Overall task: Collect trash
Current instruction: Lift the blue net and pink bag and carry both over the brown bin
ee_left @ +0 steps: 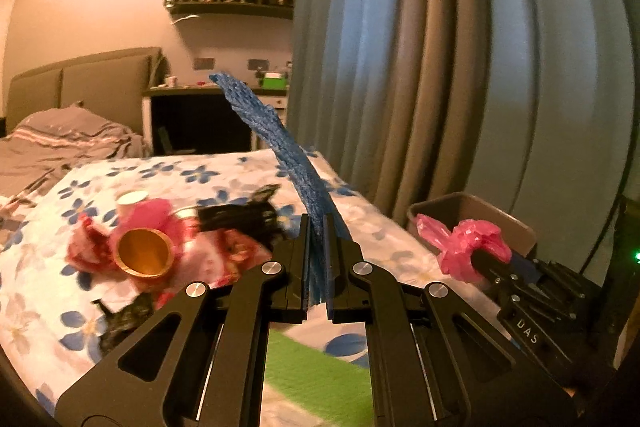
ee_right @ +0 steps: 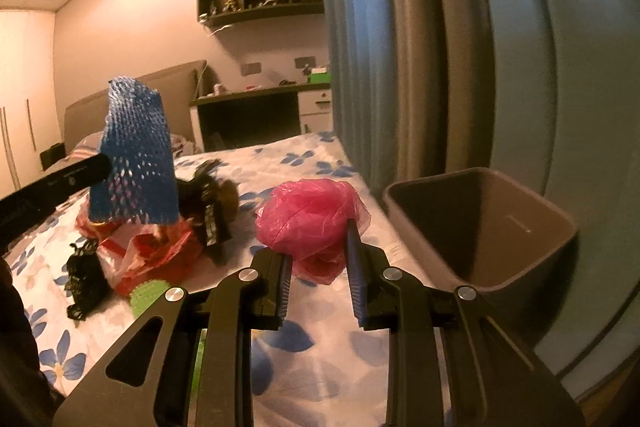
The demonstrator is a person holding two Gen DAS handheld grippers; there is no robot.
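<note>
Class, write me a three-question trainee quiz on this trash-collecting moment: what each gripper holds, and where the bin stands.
1. True or false: the left gripper is shut on the blue foam net.
2. What does the right gripper hold? A) gold-lined cup B) pink plastic bag C) black wrapper
3. Fill in: the brown bin stands beside the bed, in front of the ____.

Key: 1 true. 2 B, the pink plastic bag. 3 curtain.
</note>
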